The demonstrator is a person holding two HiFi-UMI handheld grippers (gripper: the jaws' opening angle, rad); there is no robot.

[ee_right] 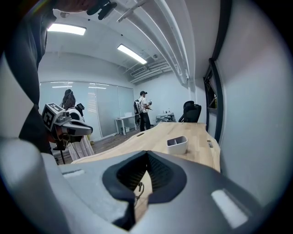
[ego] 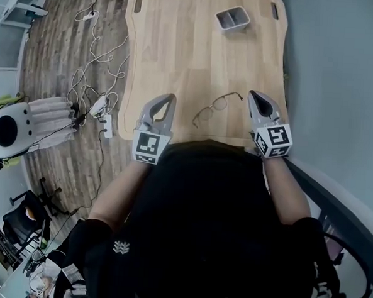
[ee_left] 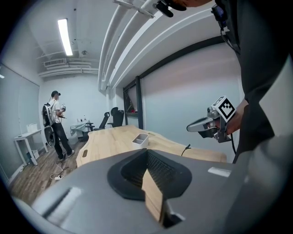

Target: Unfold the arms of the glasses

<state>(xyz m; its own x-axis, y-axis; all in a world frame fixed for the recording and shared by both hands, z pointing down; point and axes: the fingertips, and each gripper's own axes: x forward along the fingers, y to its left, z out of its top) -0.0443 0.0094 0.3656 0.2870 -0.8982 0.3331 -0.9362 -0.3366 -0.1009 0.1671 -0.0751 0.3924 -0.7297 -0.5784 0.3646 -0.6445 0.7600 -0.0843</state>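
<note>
Fingers on my right gripper (ego: pixel 253 94) are pinching the nearest end of the wire glasses (ego: pixel 215 107), which are lying on the wooden surface (ego: pixel 180 50). Left of the glasses, my left gripper (ego: pixel 171 98) is hovering, fingers pressed together on nothing. A grey bin (ego: pixel 232 19) is sitting well beyond the glasses, and cables (ego: pixel 94 58) are trailing over the floor far left of them.

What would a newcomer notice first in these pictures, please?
Probably the thin wire glasses near the front edge of the wooden table, with the right gripper apparently pinching one end and the left gripper shut and empty beside them. Next, the small grey tray at the table's far end and the tangle of cables on the floor to the left.
</note>
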